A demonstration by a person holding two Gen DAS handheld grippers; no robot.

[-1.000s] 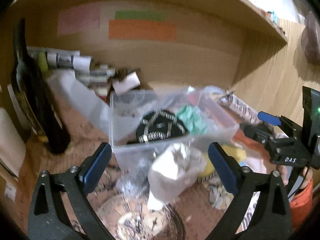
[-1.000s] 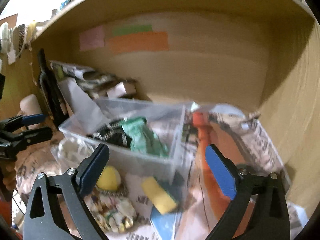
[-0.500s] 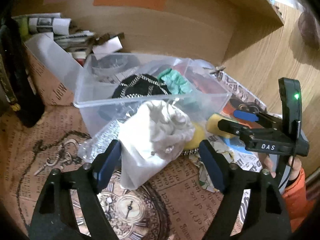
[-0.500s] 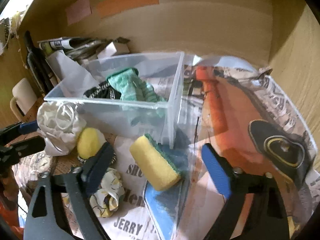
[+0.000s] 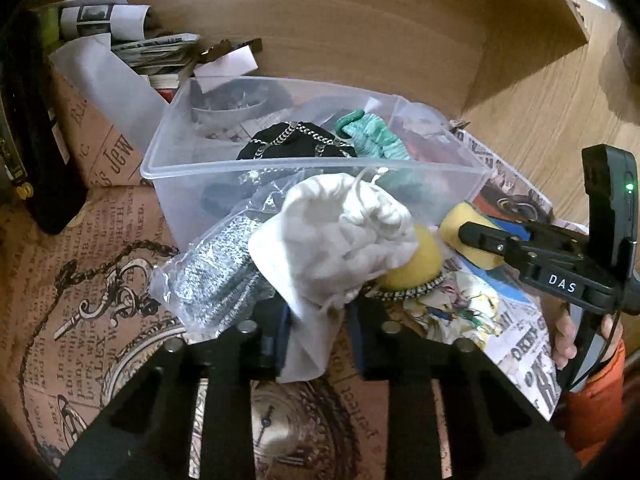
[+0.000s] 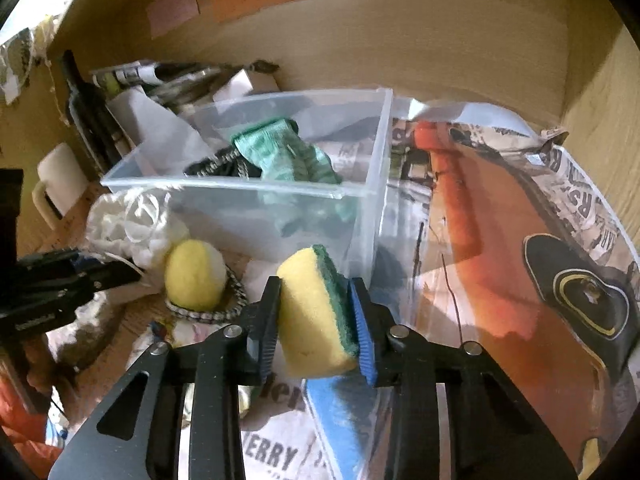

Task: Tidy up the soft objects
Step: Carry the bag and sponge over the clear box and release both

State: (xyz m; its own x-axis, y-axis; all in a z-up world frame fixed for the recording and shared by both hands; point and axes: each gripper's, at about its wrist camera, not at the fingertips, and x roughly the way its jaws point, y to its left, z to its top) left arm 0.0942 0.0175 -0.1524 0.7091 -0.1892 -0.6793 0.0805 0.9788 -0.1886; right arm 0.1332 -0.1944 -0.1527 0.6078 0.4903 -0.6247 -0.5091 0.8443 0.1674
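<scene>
Both grippers have just closed: left gripper [image 5: 316, 320] now clenches the white pouch [image 5: 332, 236], right gripper [image 6: 316, 320] the yellow sponge [image 6: 316, 312]; both are ready for lifting into the clear bin [image 6: 224, 188].

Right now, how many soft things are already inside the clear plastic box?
2 that show: a green cloth toward the right side of the box, and a black chain-trimmed piece beside it on its left. Something smaller may be hidden underneath.
</scene>
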